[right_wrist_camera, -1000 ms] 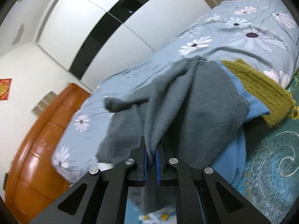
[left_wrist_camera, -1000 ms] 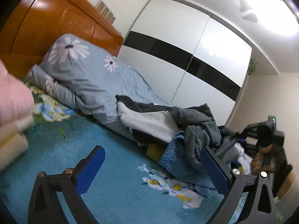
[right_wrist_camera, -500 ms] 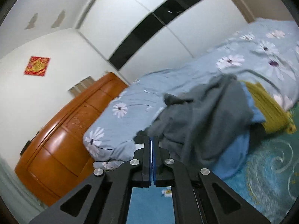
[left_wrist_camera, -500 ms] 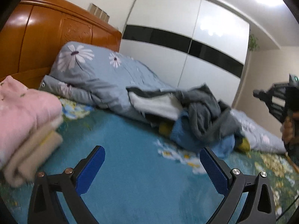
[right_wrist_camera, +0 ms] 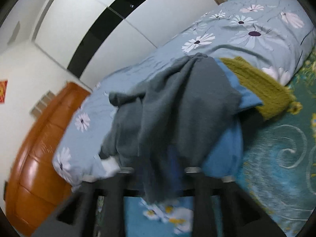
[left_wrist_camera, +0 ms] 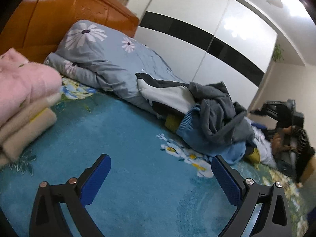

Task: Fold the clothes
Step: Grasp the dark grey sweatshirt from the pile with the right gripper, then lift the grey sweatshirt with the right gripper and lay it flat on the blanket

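Observation:
A heap of unfolded clothes lies on the bed against the duvet: a dark grey garment (left_wrist_camera: 219,116) on top, a blue knit (left_wrist_camera: 199,136), a mustard knit (right_wrist_camera: 262,85) and a white-and-dark piece (left_wrist_camera: 165,94). My left gripper (left_wrist_camera: 161,171) is open and empty above the teal bedspread, short of the heap. My right gripper (right_wrist_camera: 158,169) is blurred and pushed into the grey garment (right_wrist_camera: 177,108), whose cloth hangs between and over its fingers; its jaws look parted. It also shows in the left wrist view (left_wrist_camera: 280,112) at the far right.
A stack of folded pink and beige items (left_wrist_camera: 21,98) sits at the left. A blue floral duvet (left_wrist_camera: 106,63) runs along the wardrobe side. The wooden headboard (left_wrist_camera: 59,15) is behind. The teal bedspread (left_wrist_camera: 128,187) lies under my left gripper.
My right gripper, shut and clear of the heap half a second ago, has moved forward into the grey garment and looks more open. My left gripper's view has swung slightly; it stays open.

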